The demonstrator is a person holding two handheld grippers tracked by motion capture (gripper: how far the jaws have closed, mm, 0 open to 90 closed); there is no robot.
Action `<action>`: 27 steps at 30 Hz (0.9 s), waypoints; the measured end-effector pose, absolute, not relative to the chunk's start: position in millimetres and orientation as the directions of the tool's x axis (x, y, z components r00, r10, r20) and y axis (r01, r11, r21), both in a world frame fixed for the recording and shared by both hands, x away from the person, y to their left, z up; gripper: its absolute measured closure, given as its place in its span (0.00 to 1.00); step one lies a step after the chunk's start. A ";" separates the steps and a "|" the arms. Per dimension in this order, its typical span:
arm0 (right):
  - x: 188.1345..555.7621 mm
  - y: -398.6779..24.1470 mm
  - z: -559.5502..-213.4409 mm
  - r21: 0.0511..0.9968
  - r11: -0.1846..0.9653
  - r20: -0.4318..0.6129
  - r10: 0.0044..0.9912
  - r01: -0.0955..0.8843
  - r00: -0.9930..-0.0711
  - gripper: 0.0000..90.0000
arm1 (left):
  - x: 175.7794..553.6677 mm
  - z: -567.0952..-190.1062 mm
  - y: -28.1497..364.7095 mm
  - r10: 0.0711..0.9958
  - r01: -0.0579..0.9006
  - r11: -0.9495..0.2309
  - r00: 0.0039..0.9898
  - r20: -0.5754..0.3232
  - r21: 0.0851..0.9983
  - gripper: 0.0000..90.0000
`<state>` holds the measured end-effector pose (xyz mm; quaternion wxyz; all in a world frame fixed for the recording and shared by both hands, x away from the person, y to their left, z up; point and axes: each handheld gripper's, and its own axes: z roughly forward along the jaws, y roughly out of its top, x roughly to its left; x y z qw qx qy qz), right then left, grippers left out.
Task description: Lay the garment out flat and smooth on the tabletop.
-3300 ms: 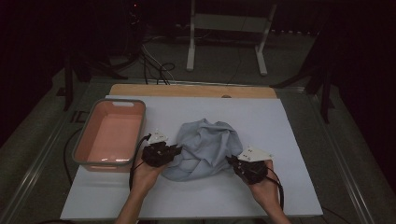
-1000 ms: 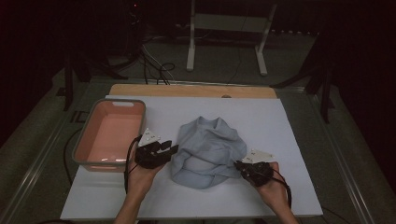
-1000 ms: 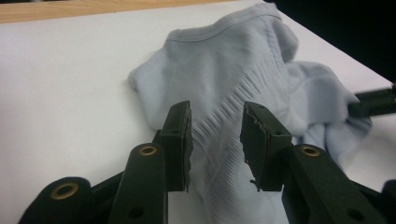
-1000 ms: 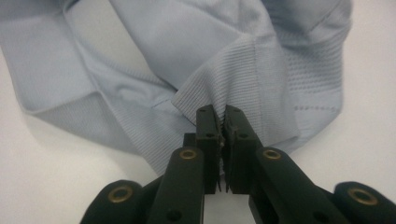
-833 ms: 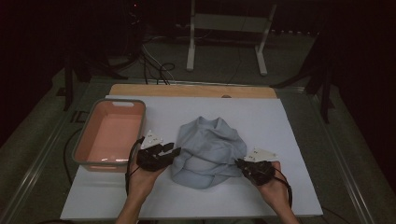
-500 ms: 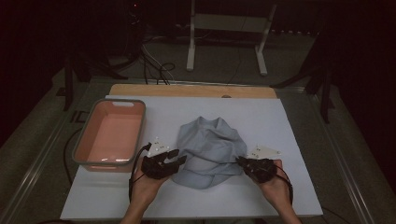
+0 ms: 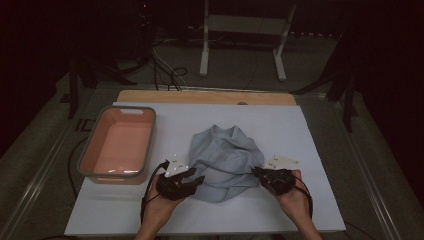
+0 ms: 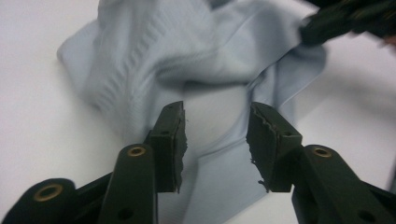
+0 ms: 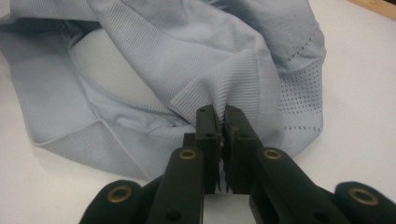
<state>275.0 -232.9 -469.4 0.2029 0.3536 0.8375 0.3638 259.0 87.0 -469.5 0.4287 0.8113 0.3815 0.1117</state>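
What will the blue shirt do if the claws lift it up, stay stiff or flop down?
The blue shirt would probably flop and hang, since it already lies crumpled in soft folds on the table. It is likely light, being thin knit cloth. It may not slip easily: the right claw pinches its ribbed edge tightly, while the left claw, whose jaws have just been opening, grips nothing.

R gripper (image 9: 222,122) – clamped on blue shirt (image 9: 187,65) hem, white table (image 9: 355,93)

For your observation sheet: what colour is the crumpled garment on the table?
Light blue crumpled garment, clearest in the right gripper view.
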 end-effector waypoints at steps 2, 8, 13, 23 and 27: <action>275.1 -233.4 -468.6 0.755 0.486 -0.085 0.739 0.441 -0.669 0.95 | 263.4 -475.9 87.4 0.717 0.537 -0.358 0.682 -0.144 0.764 0.60; 275.5 -235.2 -466.6 0.760 0.480 -0.083 0.740 0.437 -0.667 0.95 | 270.8 -486.8 83.1 0.745 0.516 -0.408 0.665 -0.052 0.753 0.54; 275.5 -239.6 -464.1 0.767 0.472 -0.087 0.748 0.434 -0.658 0.95 | 273.1 -493.8 78.6 0.770 0.506 -0.472 0.636 0.058 0.722 0.46; 276.3 -247.7 -461.2 0.776 0.455 -0.083 0.760 0.437 -0.644 0.95 | 273.1 -498.3 82.5 0.790 0.514 -0.523 0.591 0.161 0.680 0.50; 276.8 -252.0 -459.4 0.781 0.446 -0.088 0.771 0.437 -0.631 0.96 | 273.0 -498.0 87.0 0.795 0.516 -0.528 0.579 0.180 0.674 0.54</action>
